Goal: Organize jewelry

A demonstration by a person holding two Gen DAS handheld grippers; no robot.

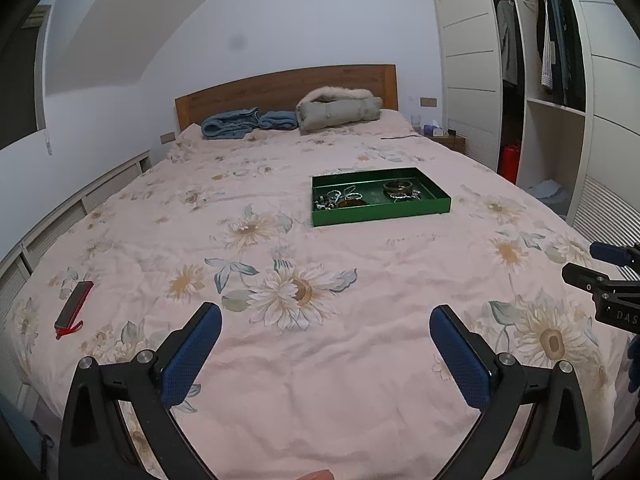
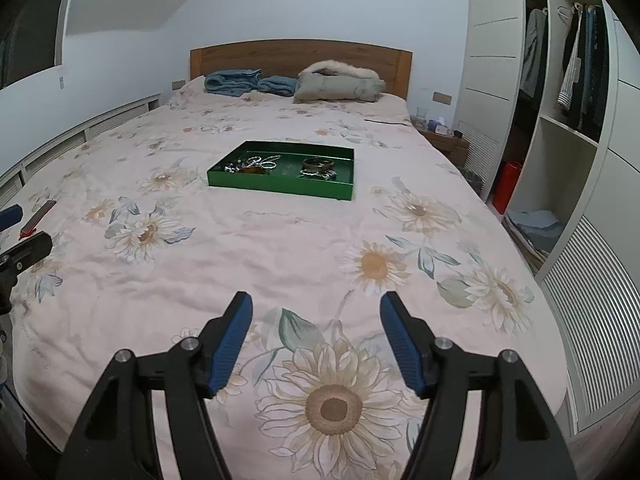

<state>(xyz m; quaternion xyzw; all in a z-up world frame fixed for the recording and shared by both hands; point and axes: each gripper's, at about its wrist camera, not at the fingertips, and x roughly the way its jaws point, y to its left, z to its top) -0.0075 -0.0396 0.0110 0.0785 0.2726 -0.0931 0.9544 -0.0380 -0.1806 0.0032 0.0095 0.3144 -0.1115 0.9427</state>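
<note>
I've got both tools spread wide with nothing in them, left tool [image 1: 325,322] and right tool [image 2: 316,312]. Green tray [image 1: 380,210] of jewelry [image 1: 340,198] sits on the bed [image 1: 320,360] at 12 o'clock.

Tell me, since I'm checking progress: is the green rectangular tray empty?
No, the green rectangular tray on the floral bedspread already holds bracelets and beaded pieces.

A floral-quilted bed [image 1: 320,360] holds blue towels [image 1: 248,122] and a folded coat [image 1: 338,110] by its headboard [image 1: 280,88]; an open wardrobe [image 1: 552,80] stands beside it.
</note>
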